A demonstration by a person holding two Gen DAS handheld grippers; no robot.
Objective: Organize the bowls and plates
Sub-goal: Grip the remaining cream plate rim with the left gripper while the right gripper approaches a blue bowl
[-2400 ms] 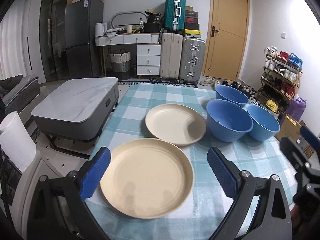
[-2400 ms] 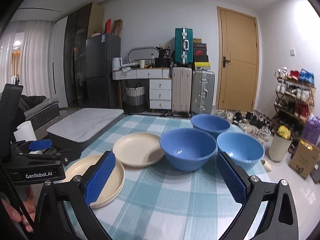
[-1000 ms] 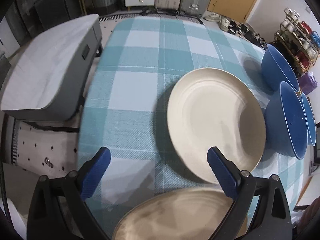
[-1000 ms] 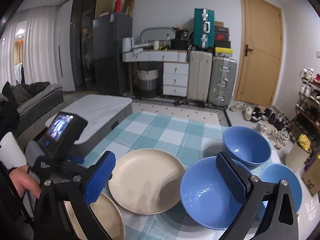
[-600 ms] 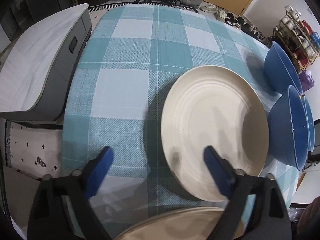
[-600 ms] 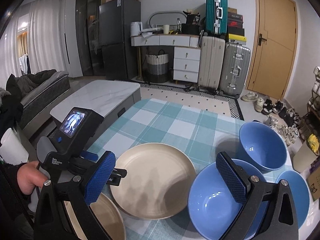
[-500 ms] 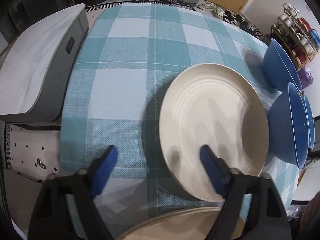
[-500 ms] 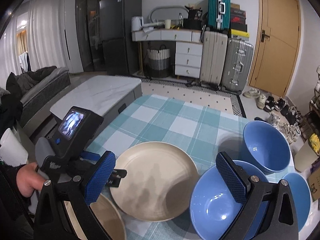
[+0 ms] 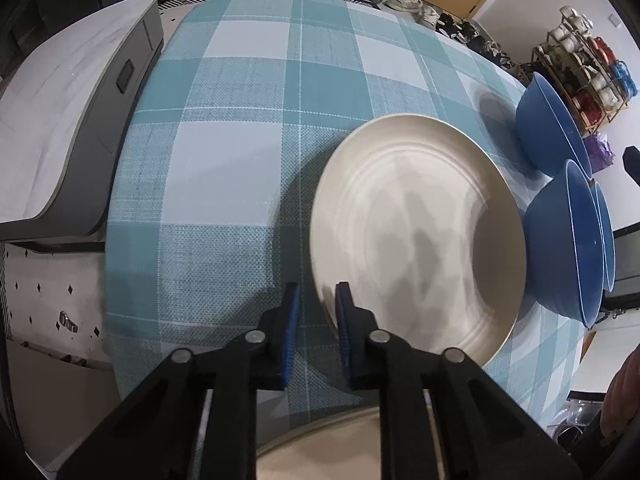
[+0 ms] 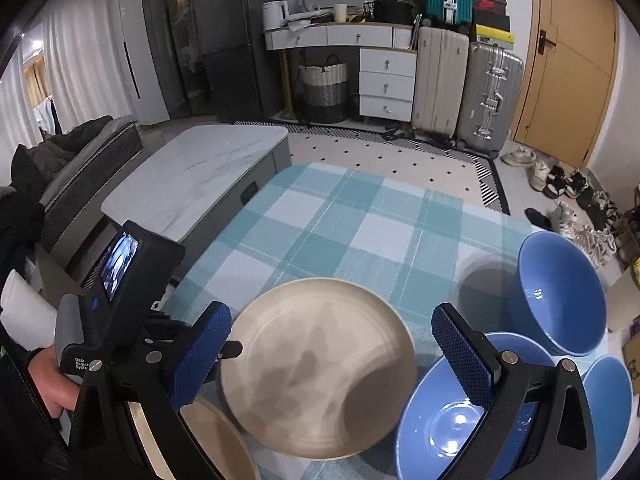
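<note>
Fingers of my left gripper (image 9: 316, 300) are pinched in tight on the near-left rim of the cream plate (image 9: 416, 236), one blue pad under the edge on the cloth side and the other lying over the rim, so I am grasping that plate. It sits on the teal-and-white checked surface (image 9: 248, 120), roughly in the middle, and its far side looks slightly lifted in the right wrist view, though I cannot say for sure. A second cream plate (image 9: 348, 448) lies right at the near edge, under my left gripper's black arms, its rim just short of the first plate. Over on the right, three blue bowls: the near bowl (image 10: 448, 420) sits just beside the gripped plate, the far bowl (image 10: 560, 292) stands behind it, and the third bowl (image 10: 608, 400) is tucked against the near one on its outer side. My right gripper (image 10: 332, 356) hangs above the plate and the near bowl with its fingers spread wide and nothing between the pads. From that side I can see my left hand (image 10: 52, 380) wrapped around the left gripper's handle, its small screen lit. Beyond the checked cloth stands a low marble-topped coffee table (image 10: 192, 176).
</note>
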